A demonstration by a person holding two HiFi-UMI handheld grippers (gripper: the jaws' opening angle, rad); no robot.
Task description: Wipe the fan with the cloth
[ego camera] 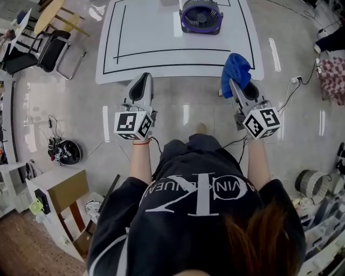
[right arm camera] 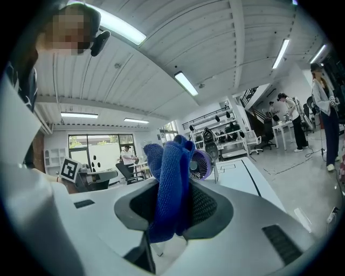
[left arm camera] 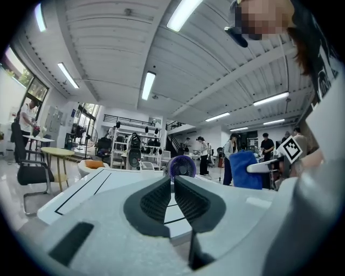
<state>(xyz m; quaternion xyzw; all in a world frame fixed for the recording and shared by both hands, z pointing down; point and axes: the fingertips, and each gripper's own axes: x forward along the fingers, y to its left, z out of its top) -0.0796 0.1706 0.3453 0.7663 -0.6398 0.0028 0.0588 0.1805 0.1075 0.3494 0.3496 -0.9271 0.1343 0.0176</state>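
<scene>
The blue cloth [ego camera: 235,69] sat clamped in the right gripper [right arm camera: 171,207], its fingers [right arm camera: 209,207] pressed onto a bunched fold. A rounded tuft stood beyond the fingertips and a short tail hung below them. It looked soft, light and limp, a knitted or microfibre weave that would likely mould to whatever it met and not scratch. Because the grip was on the middle of the bundle, the free tuft ahead of the fingertips seemed the natural part to wipe with.

The left gripper [left arm camera: 173,186] carried nothing. Its fingers [left arm camera: 156,200] were drawn almost together, with only a thin slit between the ribbed pads.

The fan [ego camera: 200,16], a small round one with a purple housing and a dark grille, stood on the white bench [ego camera: 161,32]. It was well ahead of both sets of fingers, roughly between their two lines and a little nearer the right one, and nothing touched it. It was probably light plastic, so it might slide or tip on the smooth bench top under a sideways wipe. The grille bars looked thin and would likely snag loose cloth. The solid outer ring or the base seemed the safer place for the empty fingers to steady it
</scene>
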